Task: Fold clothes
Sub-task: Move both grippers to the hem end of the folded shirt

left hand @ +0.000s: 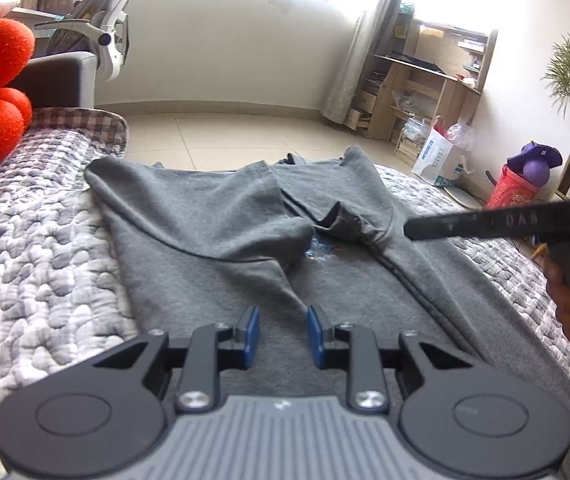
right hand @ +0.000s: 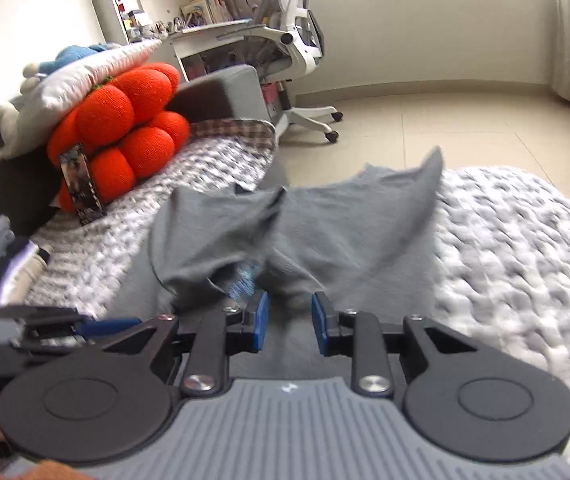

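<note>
With both sleeves of the grey shirt (left hand: pixel 245 216) folded inward on the bed (left hand: pixel 37 240), my left claw (left hand: pixel 283 334) and right claw (right hand: pixel 288 322) hover released, holding nothing; the flat cloth needs no pinning.

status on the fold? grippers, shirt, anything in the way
Left gripper and right gripper open, empty, over the shirt. Shirt flat on quilt, both sleeves folded in. Nothing in the way.

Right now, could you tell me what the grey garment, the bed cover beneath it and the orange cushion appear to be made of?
The grey garment looks like matte cotton jersey or fleece: soft folds, stitched seams, no sheen. The bed cover seems a quilted, puckered fabric, mottled grey and white, bubbly in texture. The orange cushion looks like a knitted or plush stuffed fabric, fuzzy and matte, bulging in rounded lobes.
</note>
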A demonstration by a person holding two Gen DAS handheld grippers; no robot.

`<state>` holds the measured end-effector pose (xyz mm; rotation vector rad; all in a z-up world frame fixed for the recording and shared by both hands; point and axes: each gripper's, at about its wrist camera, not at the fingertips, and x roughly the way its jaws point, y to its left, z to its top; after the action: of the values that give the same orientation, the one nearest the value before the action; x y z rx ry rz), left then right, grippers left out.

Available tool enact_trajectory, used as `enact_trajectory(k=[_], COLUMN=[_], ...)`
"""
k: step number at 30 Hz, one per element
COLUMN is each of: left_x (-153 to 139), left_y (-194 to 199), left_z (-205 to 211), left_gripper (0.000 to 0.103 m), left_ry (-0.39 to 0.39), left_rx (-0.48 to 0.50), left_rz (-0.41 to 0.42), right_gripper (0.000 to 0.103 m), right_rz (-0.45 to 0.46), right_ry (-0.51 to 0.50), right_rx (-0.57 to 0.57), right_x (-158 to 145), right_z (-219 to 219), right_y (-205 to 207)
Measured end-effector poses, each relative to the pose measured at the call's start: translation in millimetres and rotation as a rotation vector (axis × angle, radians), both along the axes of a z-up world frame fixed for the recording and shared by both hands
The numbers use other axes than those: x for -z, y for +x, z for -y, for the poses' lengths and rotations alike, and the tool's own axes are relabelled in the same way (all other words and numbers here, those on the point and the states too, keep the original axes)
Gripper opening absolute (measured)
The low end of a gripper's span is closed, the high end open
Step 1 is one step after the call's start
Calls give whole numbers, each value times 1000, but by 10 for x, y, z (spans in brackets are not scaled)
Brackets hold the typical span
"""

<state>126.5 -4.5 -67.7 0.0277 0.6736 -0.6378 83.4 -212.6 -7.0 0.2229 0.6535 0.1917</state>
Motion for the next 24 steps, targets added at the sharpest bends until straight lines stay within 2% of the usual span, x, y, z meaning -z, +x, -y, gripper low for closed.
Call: enact_trajectory(k=[5,10,16,24], left_x=[22,-56,-48,-135], left_y=[-95,-278,-656,-1098], left_z=[209,242,267,283], left_gripper=[26,26,26,26], left_ry=[46,76,135,190], left_rx=[24,57,112,180], left_rz=[20,-1,1,-47], right_gripper=[30,30,30,29], right_rz=[-45,-85,-155,-222], right_ry=[-40,-25,-31,-35], right_rx=[-20,-89,-155,-217], right_x=[175,71,109,71], right_z=[-100,-157,-197,-317], right_y=[-43,-195,-567,-1072])
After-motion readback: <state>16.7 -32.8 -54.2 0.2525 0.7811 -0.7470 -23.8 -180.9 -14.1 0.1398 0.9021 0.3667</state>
